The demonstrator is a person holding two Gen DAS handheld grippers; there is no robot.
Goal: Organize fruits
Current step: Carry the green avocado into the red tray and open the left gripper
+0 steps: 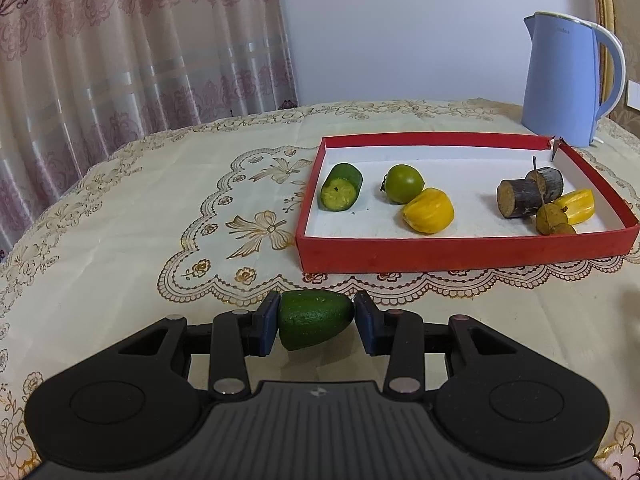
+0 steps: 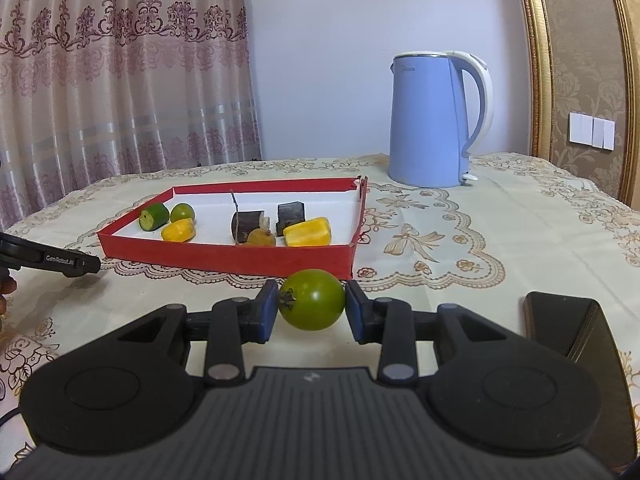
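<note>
left wrist view: the left gripper [image 1: 316,320] was clamped on a green avocado piece [image 1: 314,319], both pads touching its sides, above the tablecloth [image 1: 160,208] in front of the red tray [image 1: 460,254]. right wrist view: the right gripper [image 2: 312,306] was clamped on a green tomato [image 2: 314,299], pads pressed against both sides, near the tray's front right corner. the tray held a cucumber piece [image 1: 341,192], a second green tomato [image 1: 404,183], yellow pieces and dark round chunks. a blue kettle [image 2: 436,120] stood behind the tray. a curtain [image 2: 120,80] hung behind the table.
</note>
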